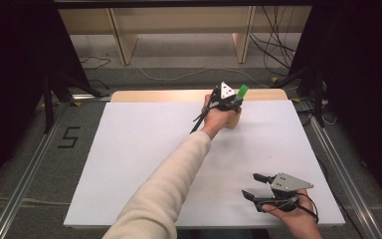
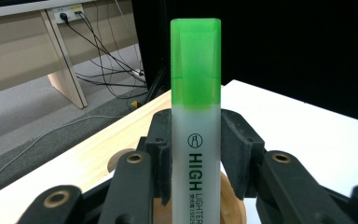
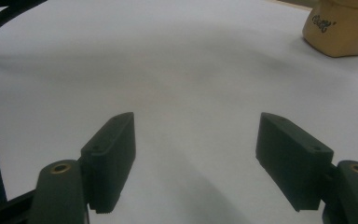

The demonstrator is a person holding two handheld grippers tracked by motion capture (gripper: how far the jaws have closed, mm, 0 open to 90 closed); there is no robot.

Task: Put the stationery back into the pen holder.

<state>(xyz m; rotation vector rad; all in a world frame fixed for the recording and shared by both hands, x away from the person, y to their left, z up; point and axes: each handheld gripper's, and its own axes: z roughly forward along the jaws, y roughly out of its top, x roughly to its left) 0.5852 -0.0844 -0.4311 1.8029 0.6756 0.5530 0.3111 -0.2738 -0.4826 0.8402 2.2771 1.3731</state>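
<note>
A green-capped highlighter (image 2: pixel 196 116) with a pale body stands upright between the jaws of my left gripper (image 2: pixel 196 144), which is shut on its barrel. In the high view my left gripper (image 1: pixel 235 99) hangs over the far middle of the table, and the highlighter's (image 1: pixel 242 91) green cap sticks up past it. Directly beneath sits a round wooden holder (image 1: pixel 232 120), whose rim (image 2: pixel 235 205) shows just below the jaws. My right gripper (image 1: pixel 249 185) rests near the front right of the white table top (image 1: pixel 144 149), open with nothing between its fingers (image 3: pixel 112 158). The wooden holder (image 3: pixel 340 28) lies far ahead of it.
A bare wooden strip (image 1: pixel 159 95) runs along the table's far edge. Beyond it are wooden furniture legs (image 1: pixel 122 42) and loose cables (image 1: pixel 273 50) on the floor. Metal rails (image 1: pixel 27 172) flank the table, and a "5" (image 1: pixel 68 137) is marked on the floor at the left.
</note>
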